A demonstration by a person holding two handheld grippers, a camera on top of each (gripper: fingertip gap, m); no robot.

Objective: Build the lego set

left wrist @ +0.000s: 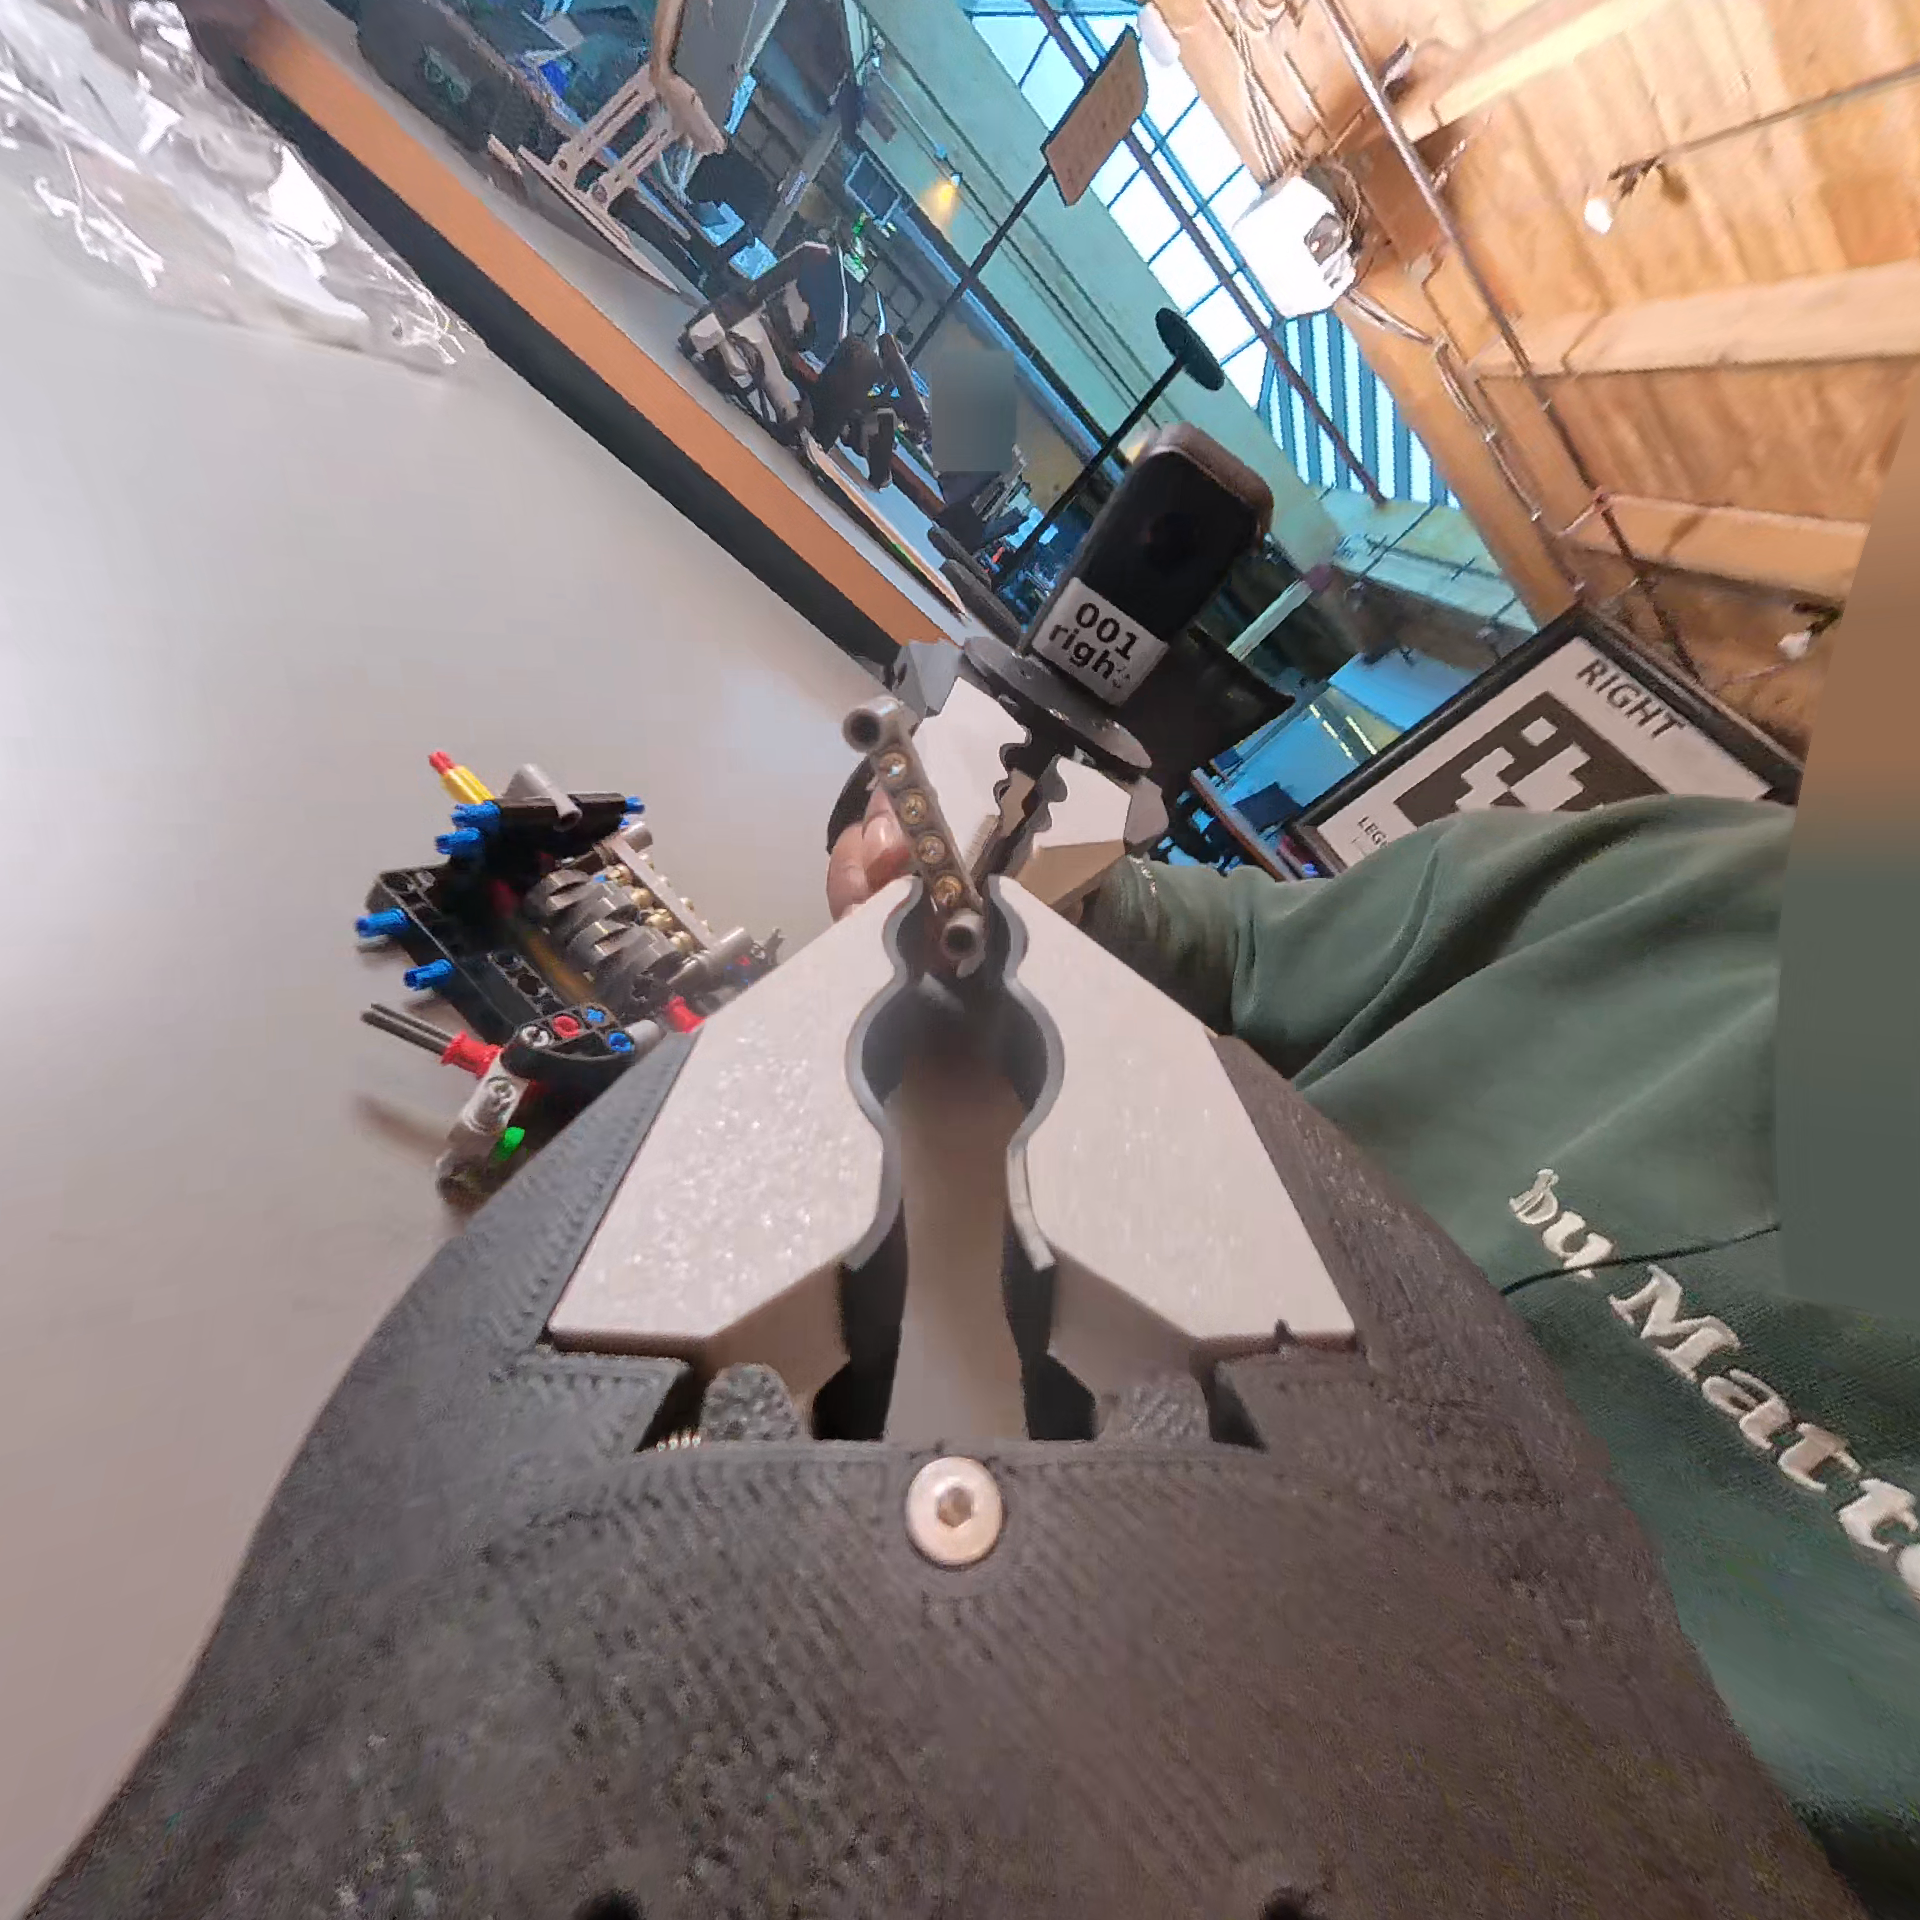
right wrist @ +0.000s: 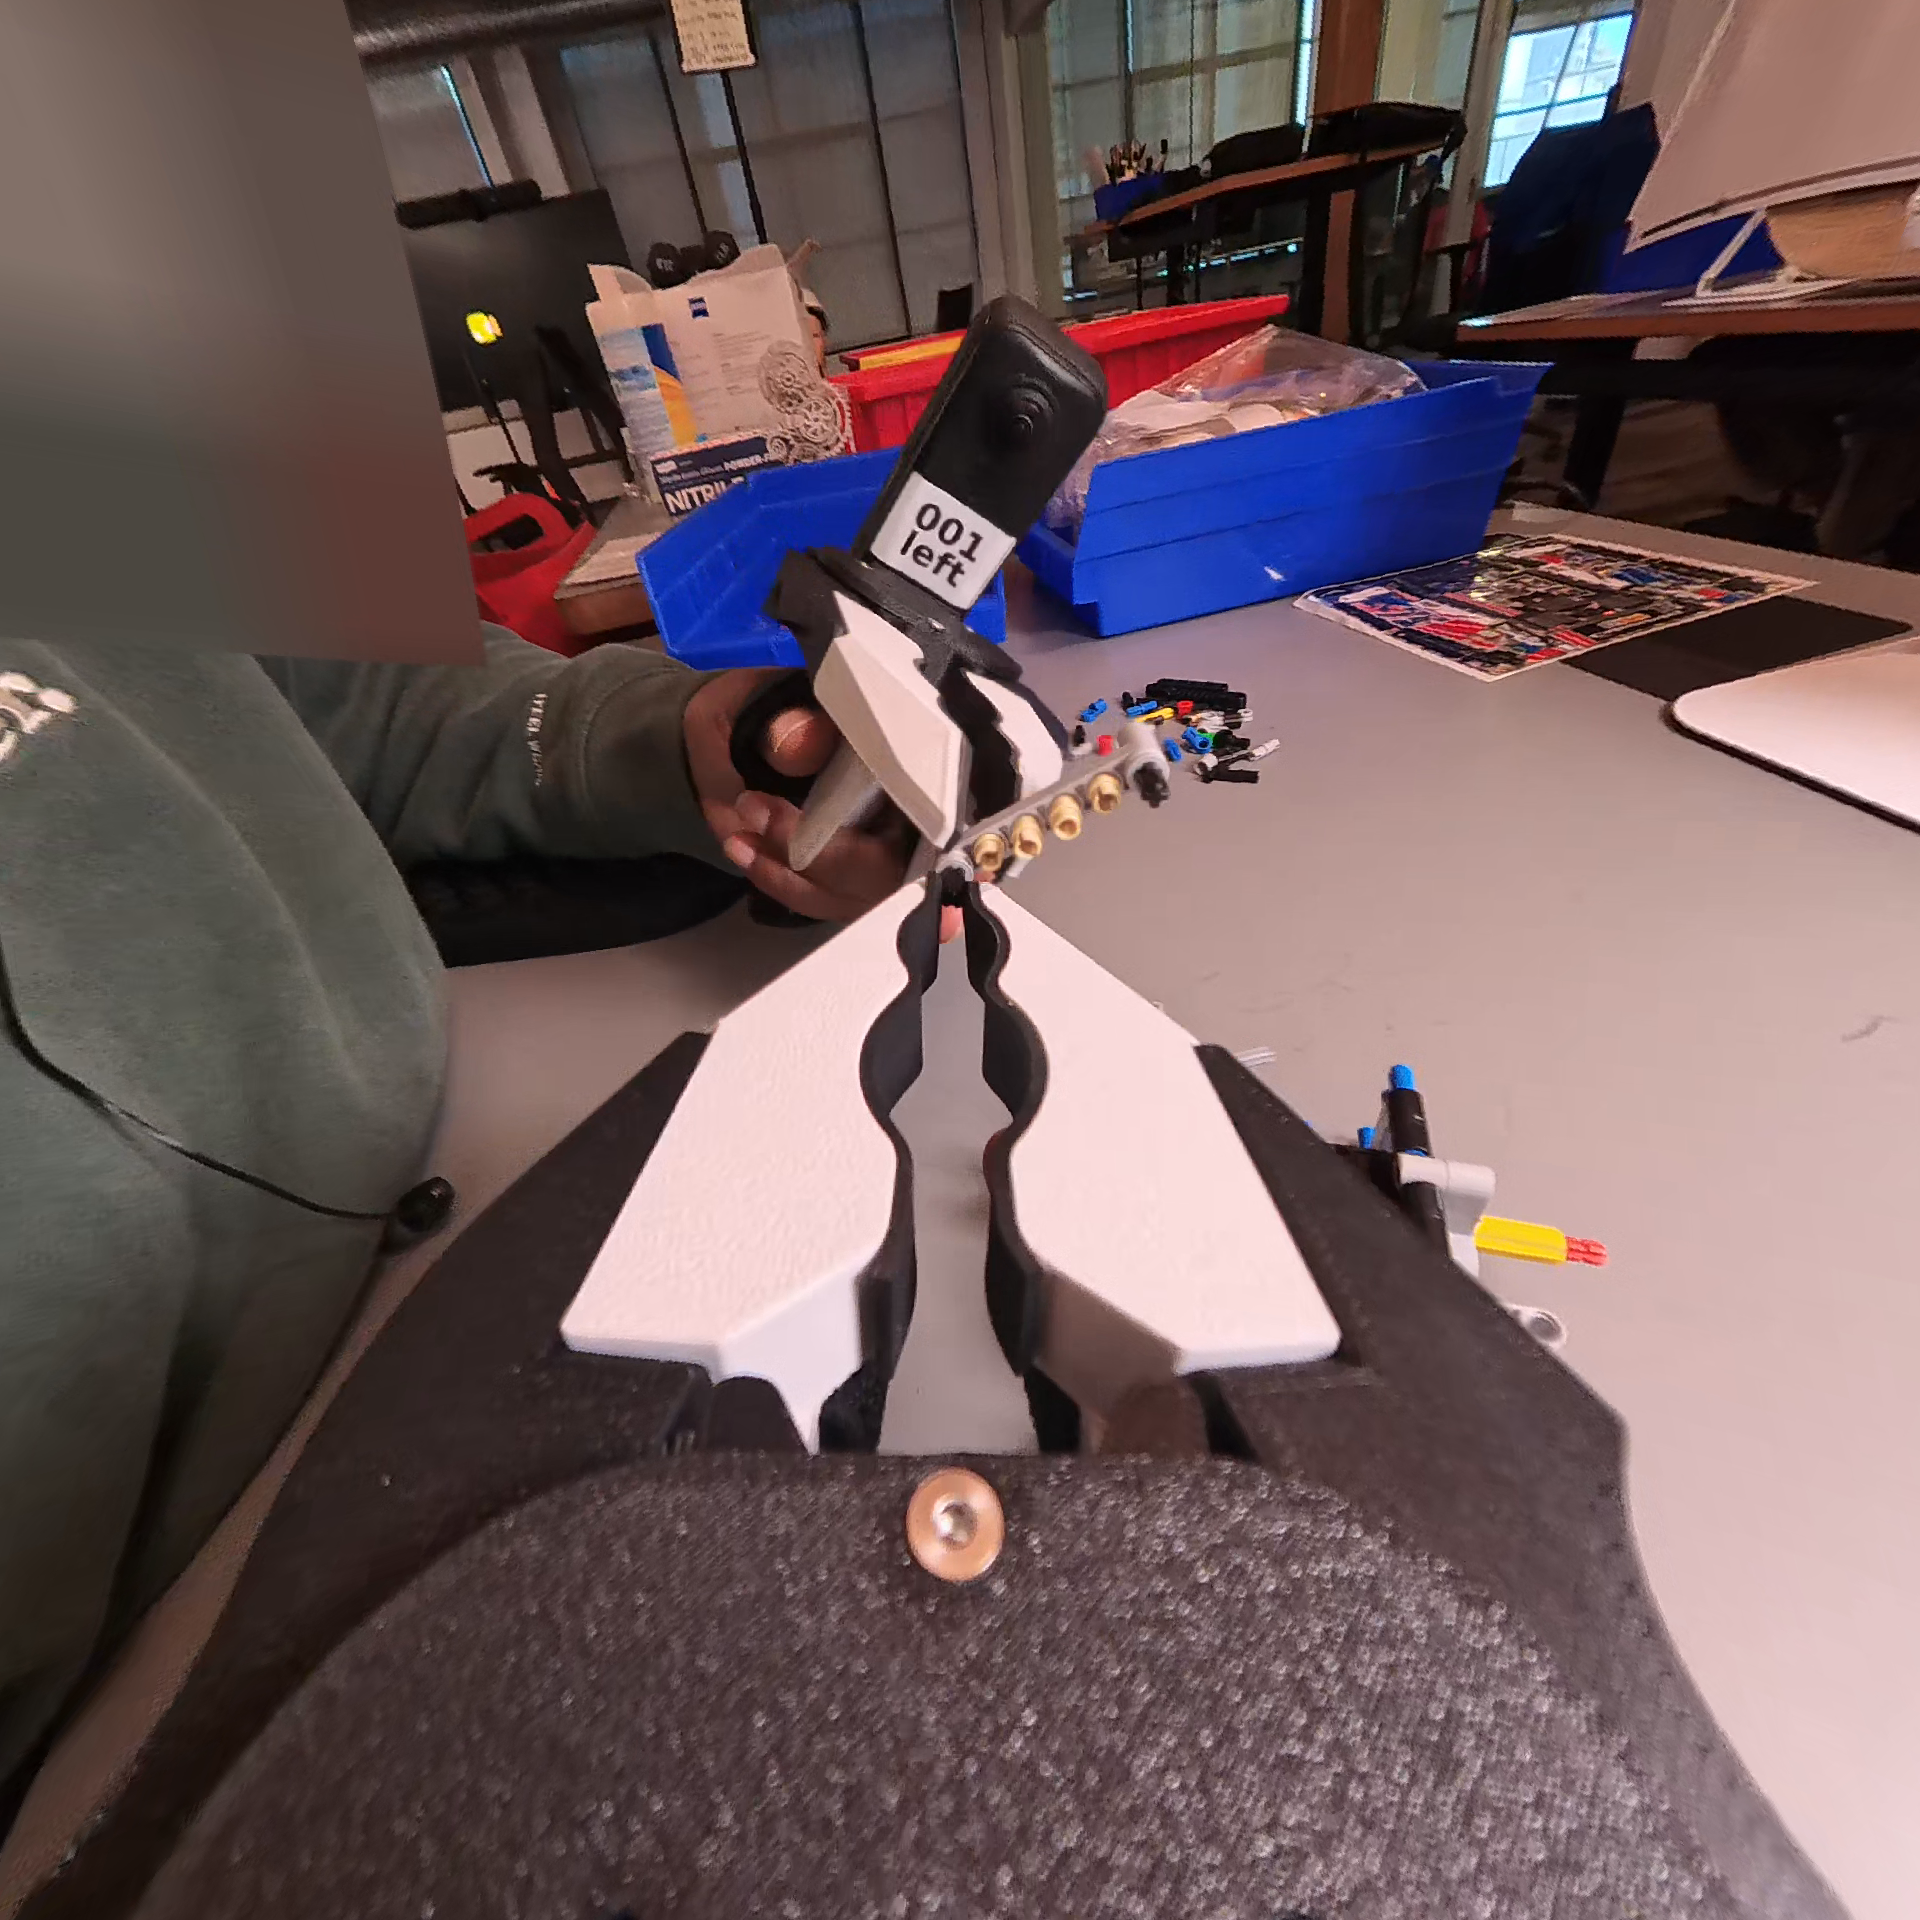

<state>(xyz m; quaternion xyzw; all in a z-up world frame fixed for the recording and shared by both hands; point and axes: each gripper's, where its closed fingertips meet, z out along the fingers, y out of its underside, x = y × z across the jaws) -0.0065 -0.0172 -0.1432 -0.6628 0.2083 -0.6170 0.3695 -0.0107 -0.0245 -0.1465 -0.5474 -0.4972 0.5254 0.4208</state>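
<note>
My left gripper [left wrist: 954, 928] is shut on the near end of a grey lego beam [left wrist: 914, 821] with several tan pins, held up above the table. It also shows in the right wrist view [right wrist: 940, 769], with the beam [right wrist: 1049, 816] sticking out to the right. My right gripper [right wrist: 948, 902] is closed to a narrow gap, its tips at the beam's lower left end. It shows beyond the beam in the left wrist view [left wrist: 1003, 831]. The part-built black and grey model [left wrist: 551, 925] lies on the table at left, and its edge shows in the right wrist view [right wrist: 1455, 1195].
A pile of small loose pieces [right wrist: 1184, 727] lies mid-table. Two blue bins [right wrist: 1299, 488] and a red bin [right wrist: 1143, 353] stand at the back. An instruction sheet [right wrist: 1538, 597] and a white pad [right wrist: 1829, 727] lie at right. Clear plastic bags [left wrist: 156, 156] lie far left. A person's green sleeve [left wrist: 1455, 935] is close. Both grippers' tips are close together, under 4 cm apart.
</note>
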